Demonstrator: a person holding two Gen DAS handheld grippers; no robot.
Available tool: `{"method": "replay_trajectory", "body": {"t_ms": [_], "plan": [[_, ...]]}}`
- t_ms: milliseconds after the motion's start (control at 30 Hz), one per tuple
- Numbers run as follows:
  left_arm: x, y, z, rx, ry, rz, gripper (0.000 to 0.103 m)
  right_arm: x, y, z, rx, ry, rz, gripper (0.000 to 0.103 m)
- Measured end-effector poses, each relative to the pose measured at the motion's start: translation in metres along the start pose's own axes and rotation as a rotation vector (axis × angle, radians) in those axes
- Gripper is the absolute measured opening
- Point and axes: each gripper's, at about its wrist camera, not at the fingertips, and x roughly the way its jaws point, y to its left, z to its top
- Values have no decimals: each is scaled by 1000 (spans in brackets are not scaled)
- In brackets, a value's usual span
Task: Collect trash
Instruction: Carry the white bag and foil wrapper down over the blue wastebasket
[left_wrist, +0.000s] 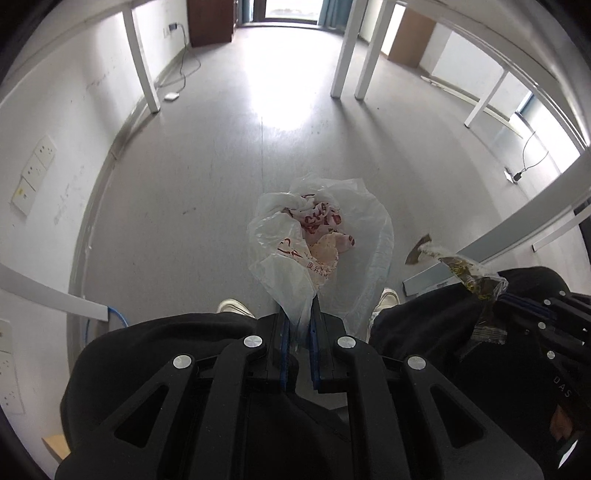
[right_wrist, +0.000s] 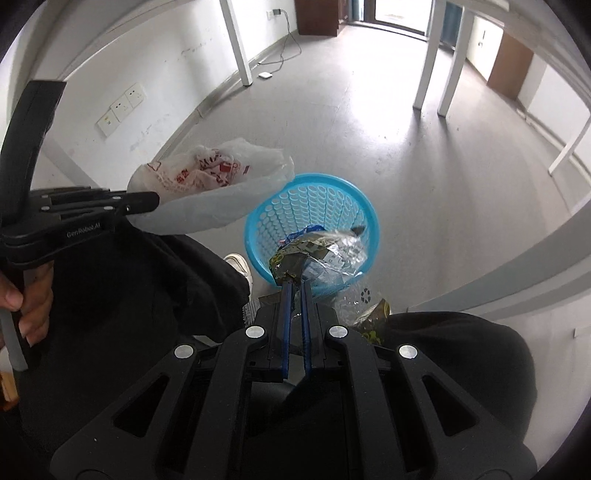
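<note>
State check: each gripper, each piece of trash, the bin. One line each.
Left gripper: shut on the white plastic bag.
White plastic bag with red print: held in the air, crumpled, wrappers inside.
Right gripper: shut on the wrapper.
Dark green crinkled snack wrapper: held over the basket.
Round blue perforated plastic basket: upright on the floor, trash inside.

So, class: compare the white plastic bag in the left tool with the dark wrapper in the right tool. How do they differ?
The white plastic bag is pale and translucent with red print; the dark wrapper is olive green with a clear crinkled part. The bag looks larger than the wrapper. The wrapper hangs over the blue basket; the bag hangs off to the basket's side. Both are pinched in a shut tool, left and right.
</note>
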Motion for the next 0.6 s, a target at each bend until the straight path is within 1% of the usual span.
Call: {"method": "replay_trajectory", "body": {"t_ms": [167,233,333,467,600], "plan": [[20,7,13,-46,23,-15,7,23,-6,17,23,42,30,5],[30,7,20,-60,19,-4,7,39,-11,24,30,63,33,5],[49,-4,28,-65,7,20,7,61,-19,33,55,103,33,5],[76,-10,40,-61,51,22,7,90,-30,44,84,138,36,5],[90,-10,48,-58,81,38,8,114,-33,53,98,153,49,5]]}}
